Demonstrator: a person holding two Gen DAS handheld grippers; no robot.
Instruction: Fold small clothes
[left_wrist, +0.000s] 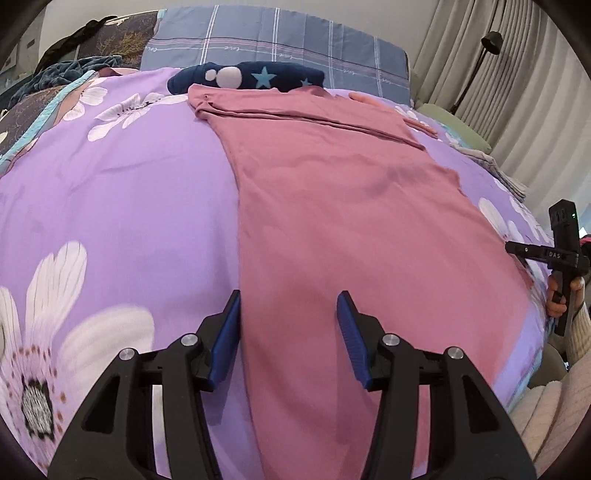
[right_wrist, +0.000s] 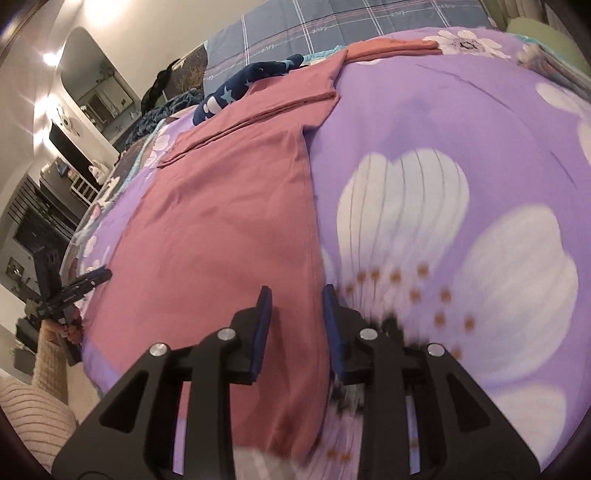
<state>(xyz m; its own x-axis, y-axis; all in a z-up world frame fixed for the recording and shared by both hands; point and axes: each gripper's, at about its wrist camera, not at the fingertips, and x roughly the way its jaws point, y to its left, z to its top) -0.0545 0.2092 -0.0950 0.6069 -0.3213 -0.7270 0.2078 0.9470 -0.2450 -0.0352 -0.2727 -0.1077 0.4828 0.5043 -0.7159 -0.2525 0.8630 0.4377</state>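
Left wrist view: my left gripper (left_wrist: 288, 314) hangs over the near end of the pink garment (left_wrist: 332, 229), its blue pads spread apart, one just over the garment's left edge, the other over the cloth; nothing is pinched. The garment lies flat and long on the bed's purple floral cover (left_wrist: 122, 192), its far end folded over into a narrow band. Beyond that band rests a navy star-print cloth (left_wrist: 247, 75), touching the pink edge, with a blue plaid pillow (left_wrist: 280, 40) behind it. At far right my right hand (left_wrist: 561, 295) holds the other gripper's handle beside the garment.

Right wrist view: my right gripper (right_wrist: 297, 310) straddles the garment's right edge (right_wrist: 221, 229), pads parted with a narrower gap and closed on nothing. The left pad is over pink cloth, the right over a white flower. My left hand (right_wrist: 68, 325) appears at the far left.
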